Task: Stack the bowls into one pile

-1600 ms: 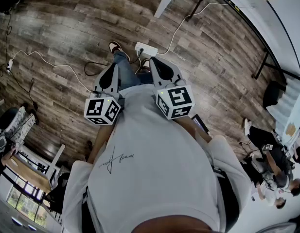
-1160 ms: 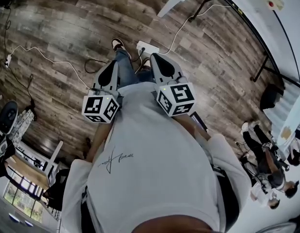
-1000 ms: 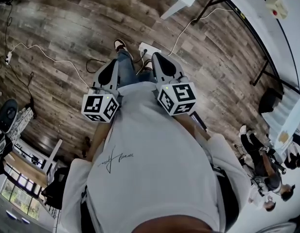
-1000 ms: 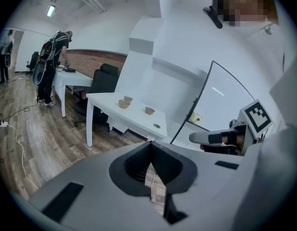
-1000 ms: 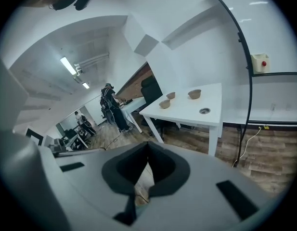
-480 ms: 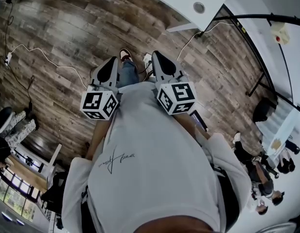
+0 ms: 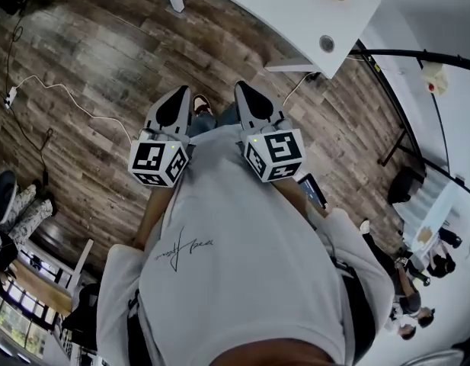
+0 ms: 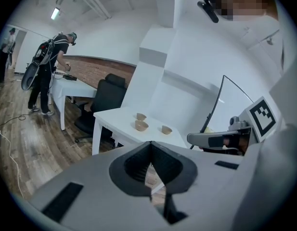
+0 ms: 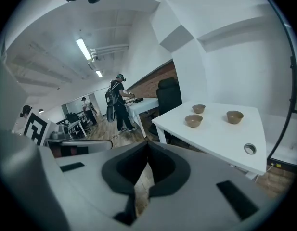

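With left gripper [image 8: 151,143] and right gripper [image 9: 148,144] clenched empty, the bowls [image 9: 193,121] on the table [image 9: 220,136] look light and rigid, probably best pinched at the rim.

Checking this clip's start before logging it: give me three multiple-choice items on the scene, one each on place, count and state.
1. Where do the bowls stand? A. on the white table B. on the floor C. on a chair
2. How many bowls show? A. two B. three C. five
3. How are the right hand-held gripper's jaws? A. wide apart B. shut on a bowl C. shut, nothing between
1 A: they sit apart on that table. 2 B: three show in both gripper views. 3 C: its jaws meet with nothing held.
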